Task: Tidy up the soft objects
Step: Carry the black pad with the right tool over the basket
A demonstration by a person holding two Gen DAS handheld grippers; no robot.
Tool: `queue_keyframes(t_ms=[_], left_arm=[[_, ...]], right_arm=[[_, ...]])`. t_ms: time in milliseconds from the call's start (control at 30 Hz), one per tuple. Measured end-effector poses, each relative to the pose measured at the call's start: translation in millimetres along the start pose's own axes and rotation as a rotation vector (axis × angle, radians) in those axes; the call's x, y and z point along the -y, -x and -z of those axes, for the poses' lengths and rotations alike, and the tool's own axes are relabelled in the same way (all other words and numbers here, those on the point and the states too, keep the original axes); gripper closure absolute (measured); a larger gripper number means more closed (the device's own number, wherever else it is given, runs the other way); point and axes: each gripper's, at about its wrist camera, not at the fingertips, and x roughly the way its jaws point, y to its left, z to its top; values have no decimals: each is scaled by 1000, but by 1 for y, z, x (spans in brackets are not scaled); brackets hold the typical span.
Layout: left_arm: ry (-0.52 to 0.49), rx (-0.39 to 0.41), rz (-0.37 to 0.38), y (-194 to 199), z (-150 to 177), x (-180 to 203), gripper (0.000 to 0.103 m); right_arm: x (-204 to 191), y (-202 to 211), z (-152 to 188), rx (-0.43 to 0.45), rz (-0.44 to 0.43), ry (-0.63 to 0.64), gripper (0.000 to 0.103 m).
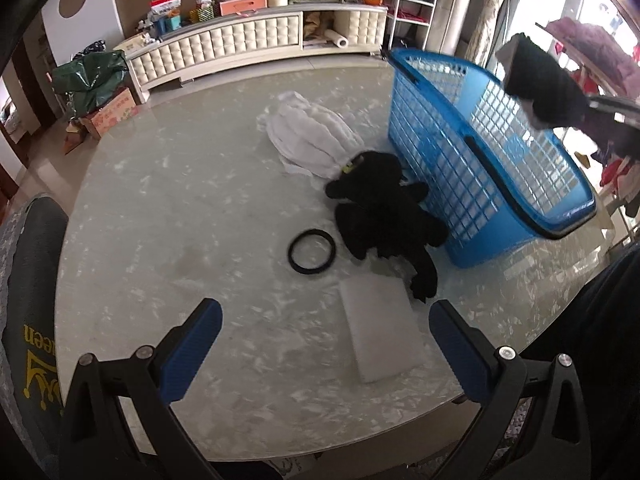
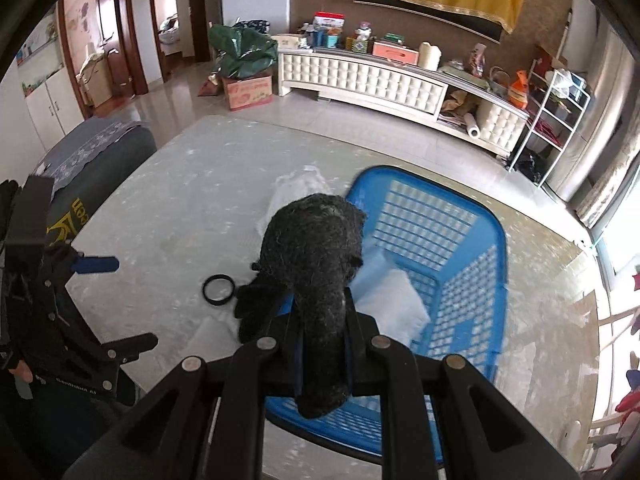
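Right gripper [image 2: 322, 344] clenched on a black fuzzy item [image 2: 316, 264], hanging above the blue basket [image 2: 472, 248] (open mouth directly below). Left gripper [image 1: 326, 344] released, empty, nearer the white foam pad [image 1: 380, 336].

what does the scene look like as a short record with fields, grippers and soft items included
left gripper: open, holding nothing, above the table
right gripper: shut on a black fuzzy soft item, held over the basket
blue plastic lattice basket: on the marble-look table, a white pad inside
black plush toy: on table, against the basket wall
white folded cloth: behind the plush
white flat foam pad: near table edge
black ring: beside the plush
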Motion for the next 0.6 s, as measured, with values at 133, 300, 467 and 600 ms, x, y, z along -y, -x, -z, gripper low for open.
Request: queue_keyframes(t_ms=[133, 300, 467, 600], left_arm=[[-25, -42, 1, -18, 4, 16, 0], [-35, -102, -18, -45, 11, 28, 0], [-57, -154, -42, -70, 17, 38, 0], [-61, -182, -41, -85, 20, 40, 0]], right_arm=[[16, 4, 8, 7, 4, -21, 90], [30, 2, 14, 2, 3, -43, 90], [42, -4, 18, -20, 3, -58, 90], [48, -12, 18, -41, 3, -77, 90]])
